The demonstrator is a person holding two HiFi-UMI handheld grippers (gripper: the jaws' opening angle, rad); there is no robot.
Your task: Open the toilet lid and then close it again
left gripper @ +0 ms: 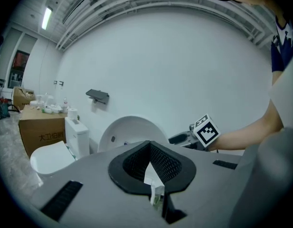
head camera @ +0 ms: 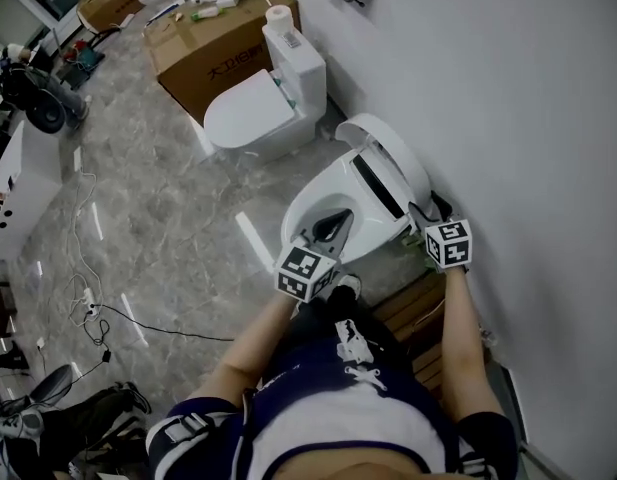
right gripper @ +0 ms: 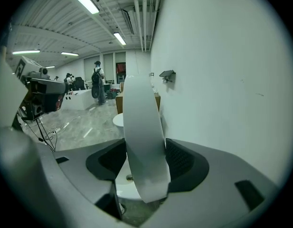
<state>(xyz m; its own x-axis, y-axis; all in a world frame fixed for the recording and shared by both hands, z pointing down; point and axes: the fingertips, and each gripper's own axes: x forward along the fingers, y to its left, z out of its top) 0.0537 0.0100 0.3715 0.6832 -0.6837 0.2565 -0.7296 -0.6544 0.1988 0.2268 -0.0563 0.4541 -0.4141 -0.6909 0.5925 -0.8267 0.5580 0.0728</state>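
Observation:
The white toilet point(head camera: 333, 203) stands against the wall, its lid point(head camera: 393, 158) raised and leaning toward the wall. My right gripper point(head camera: 420, 226) reaches the lid's near edge from the right. In the right gripper view the lid's rim point(right gripper: 142, 141) runs as a white band between the two jaws of the right gripper point(right gripper: 144, 172) and fills the gap, so the gripper is shut on it. My left gripper point(head camera: 333, 230) hovers over the front of the seat, shut with nothing in it. The left gripper point(left gripper: 153, 186) faces the upright lid point(left gripper: 132, 132).
A second toilet point(head camera: 253, 113) with its lid down stands further along the wall, with a cardboard box point(head camera: 203, 33) behind it. Cables point(head camera: 88, 303) trail on the marble floor at the left. A wooden block point(head camera: 418, 313) sits by the wall near my right arm. People point(right gripper: 97, 82) stand far off.

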